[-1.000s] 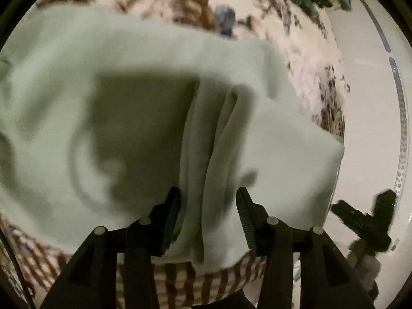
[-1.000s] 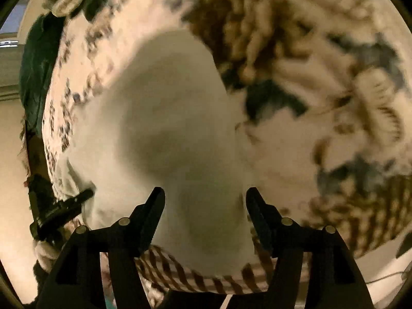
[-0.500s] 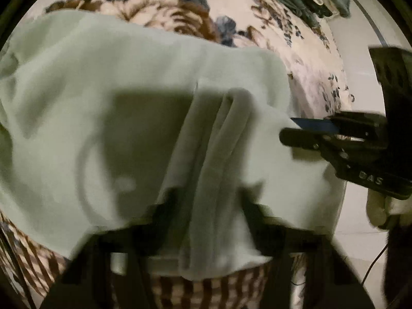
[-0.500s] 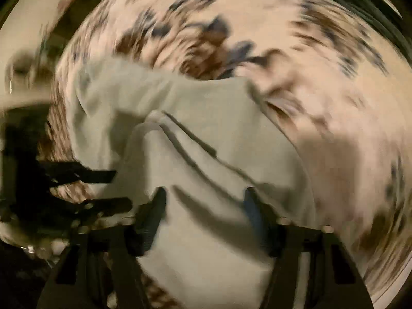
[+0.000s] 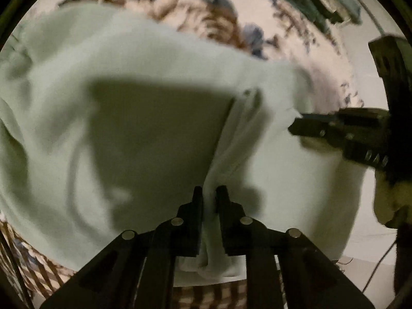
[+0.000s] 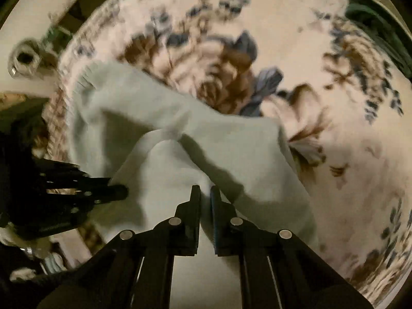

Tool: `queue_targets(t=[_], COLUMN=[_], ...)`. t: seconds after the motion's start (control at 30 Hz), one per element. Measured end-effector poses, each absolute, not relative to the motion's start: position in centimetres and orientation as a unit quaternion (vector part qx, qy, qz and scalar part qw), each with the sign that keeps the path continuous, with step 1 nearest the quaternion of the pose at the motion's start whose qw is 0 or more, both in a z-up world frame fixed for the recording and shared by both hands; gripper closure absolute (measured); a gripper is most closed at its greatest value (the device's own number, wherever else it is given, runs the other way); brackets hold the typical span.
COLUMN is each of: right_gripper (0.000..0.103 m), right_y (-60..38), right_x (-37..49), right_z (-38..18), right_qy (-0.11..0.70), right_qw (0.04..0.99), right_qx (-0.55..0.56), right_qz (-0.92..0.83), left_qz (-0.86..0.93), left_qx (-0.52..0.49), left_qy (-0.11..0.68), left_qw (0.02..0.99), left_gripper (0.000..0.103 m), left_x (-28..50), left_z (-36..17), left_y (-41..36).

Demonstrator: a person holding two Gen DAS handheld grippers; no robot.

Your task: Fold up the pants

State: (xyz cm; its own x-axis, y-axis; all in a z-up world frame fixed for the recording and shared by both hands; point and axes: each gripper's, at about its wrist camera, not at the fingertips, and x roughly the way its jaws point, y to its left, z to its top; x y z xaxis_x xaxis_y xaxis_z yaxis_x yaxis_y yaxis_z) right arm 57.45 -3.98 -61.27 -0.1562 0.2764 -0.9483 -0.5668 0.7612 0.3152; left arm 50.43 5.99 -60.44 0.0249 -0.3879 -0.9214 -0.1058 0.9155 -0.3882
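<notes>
Your left gripper [image 5: 209, 193] and right gripper [image 6: 205, 191] are each pinched shut on a near-edge ridge of the pale green fleece pants [image 5: 128, 128], lying on the floral bedspread [image 6: 334, 154]. Lift both evenly, keeping the edge taut.

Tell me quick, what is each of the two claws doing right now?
Left gripper: jaws closed on the pale green pants.
Right gripper: jaws closed on the same pants.
</notes>
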Motion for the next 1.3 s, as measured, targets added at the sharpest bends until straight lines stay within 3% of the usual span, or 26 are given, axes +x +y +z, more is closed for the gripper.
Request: queue_targets(t=[0.07, 0.1, 0.13, 0.17, 0.23, 0.4, 0.5, 0.53, 0.57, 0.6, 0.77, 0.93, 1.07, 1.17, 1.23, 1.3], right_gripper=[0.089, 0.087, 0.076, 0.052, 0.026, 0.026, 0.026, 0.026, 0.026, 0.026, 0.027, 0.027, 0.027, 0.027, 0.027, 0.027], right_y=[-4.8, -5.5, -6.7, -8.1, -11.2, -19.3, -23.4, -24.5, -25.5, -26.5, -28.7, -28.8, -27.4, -26.7, -26.4, -26.3], right_x=[58.2, 58.3, 58.3, 58.0, 56.6, 49.1, 43.9, 42.4, 41.1, 39.7, 35.7, 35.5, 36.7, 37.6, 38.3, 39.1], right_z=[-62.0, -61.7, -61.0, -59.9, -57.8, -55.4, -56.4, -56.9, -57.7, -58.4, -61.0, -61.0, -60.0, -58.5, -57.2, -56.2], right_qy=[0.708, 0.713, 0.715, 0.710, 0.694, 0.684, 0.684, 0.683, 0.683, 0.683, 0.685, 0.684, 0.694, 0.684, 0.674, 0.665], right_qw=[0.632, 0.632, 0.635, 0.645, 0.666, 0.672, 0.658, 0.652, 0.645, 0.642, 0.628, 0.630, 0.635, 0.642, 0.658, 0.677], right_qx=[-0.058, -0.032, -0.001, 0.029, 0.085, 0.221, 0.291, 0.314, 0.332, 0.342, 0.369, 0.367, 0.337, 0.340, 0.332, 0.314], right_qz=[0.309, 0.303, 0.293, 0.281, 0.260, 0.178, 0.117, 0.103, 0.086, 0.065, 0.023, 0.029, 0.039, 0.056, 0.054, 0.041], left_qz=[-0.107, -0.105, -0.108, -0.112, -0.110, -0.111, -0.111, -0.112, -0.114, -0.129, -0.142, -0.090, -0.090, -0.089, -0.090, -0.098], left_qx=[-0.204, -0.221, -0.244, -0.273, -0.305, -0.340, -0.307, -0.293, -0.277, -0.275, -0.265, -0.253, -0.239, -0.225, -0.205, -0.192], left_qy=[0.692, 0.694, 0.692, 0.686, 0.680, 0.709, 0.723, 0.724, 0.722, 0.718, 0.708, 0.742, 0.747, 0.727, 0.710, 0.695], left_qw=[0.684, 0.677, 0.671, 0.665, 0.657, 0.608, 0.609, 0.614, 0.624, 0.627, 0.639, 0.614, 0.614, 0.643, 0.668, 0.686], left_gripper=[0.082, 0.070, 0.064, 0.060, 0.042, 0.040, 0.037, 0.040, 0.052, 0.079, 0.079, 0.074, 0.062, 0.061, 0.040, 0.038], left_x=[50.4, 50.2, 49.9, 49.4, 48.3, 46.8, 47.5, 47.7, 47.8, 47.8, 45.9, 45.3, 45.9, 45.4, 45.8, 46.5], left_z=[-60.2, -59.9, -59.5, -59.1, -58.8, -62.0, -63.1, -63.0, -62.5, -61.8, -58.5, -62.6, -60.8, -57.1, -55.4, -55.2], left_y=[6.4, 6.9, 7.4, 8.1, 8.9, 7.8, 6.1, 5.6, 5.0, 4.3, 3.2, 4.8, 4.1, 4.4, 4.2, 3.9])
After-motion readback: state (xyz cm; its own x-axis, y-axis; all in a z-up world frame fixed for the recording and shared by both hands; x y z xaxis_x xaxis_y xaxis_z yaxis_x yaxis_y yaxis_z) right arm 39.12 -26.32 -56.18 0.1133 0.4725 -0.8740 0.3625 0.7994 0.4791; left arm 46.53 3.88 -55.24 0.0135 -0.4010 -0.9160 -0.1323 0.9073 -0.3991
